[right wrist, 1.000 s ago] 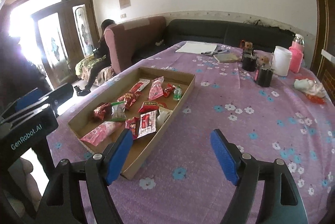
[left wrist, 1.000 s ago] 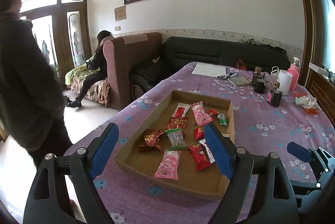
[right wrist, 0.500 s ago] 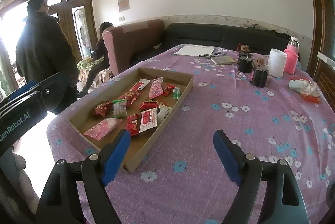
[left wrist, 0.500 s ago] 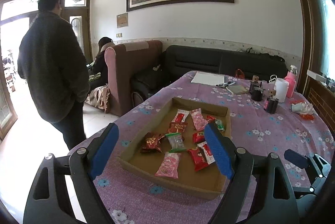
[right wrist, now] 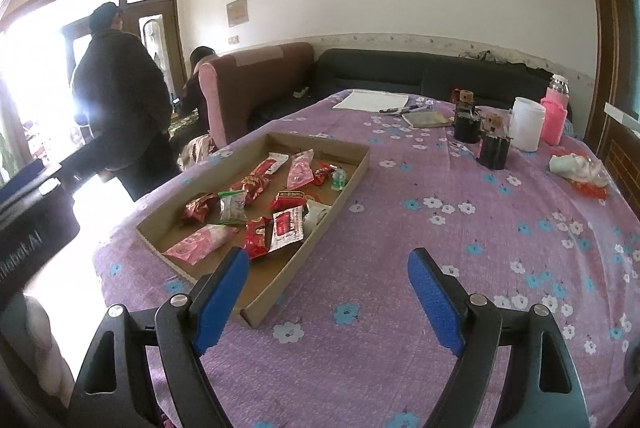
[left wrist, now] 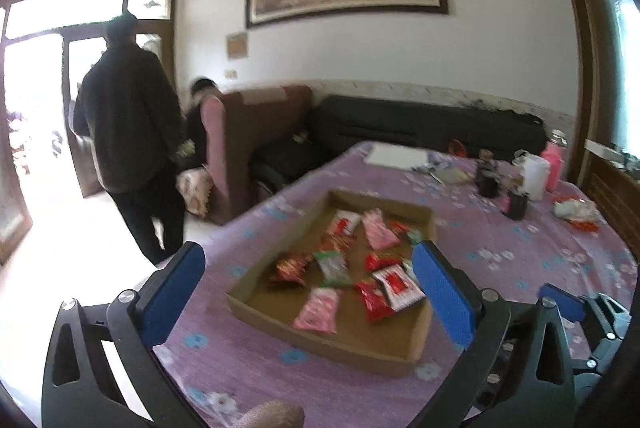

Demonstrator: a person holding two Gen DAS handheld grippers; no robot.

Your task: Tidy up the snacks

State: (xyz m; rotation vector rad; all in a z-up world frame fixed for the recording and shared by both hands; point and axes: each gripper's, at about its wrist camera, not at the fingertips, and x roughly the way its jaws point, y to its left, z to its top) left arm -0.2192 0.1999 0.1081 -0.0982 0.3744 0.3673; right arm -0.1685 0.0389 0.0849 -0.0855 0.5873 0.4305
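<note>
Snack packets [right wrist: 256,206] all lie loose inside the shallow cardboard tray [right wrist: 352,184] on the purple floral counter [right wrist: 440,236]: red, pink, one green-and-white, plus a red-and-white packet [right wrist: 287,227] at the near right. No rows, no grouping that I can make out.

Change over the last second: both cameras have pulled back and lifted a bit, so the tray now sits further out ahead of each gripper. Packets haven't shifted relative to each other. The standing person in the dark jacket [left wrist: 128,132] has walked off toward the bright doorway; no bearing on the job.

What that means: rigs backing off, nothing carried. Fits either lining up for a pick or stepping away after a drop. Can't settle which from this.

Left gripper [left wrist: 310,294]: fingers spread wide, nothing between them, held above the near end of the tray, clear of it. View is motion-blurred.

Right gripper [right wrist: 328,302]: fingers also wide apart, empty, over bare cloth just right of the tray's near corner. Left blue pad overlaps the tray edge in the picture, but I read that as being in front of it, not touching.

Far end of the counter has a white cup [right wrist: 528,124], pink bottle [right wrist: 554,116], two black holders [right wrist: 494,146], papers and pens. Crumpled wrapper-like stuff [right wrist: 580,170] at the right edge; too small to say whether it's a snack.
</note>
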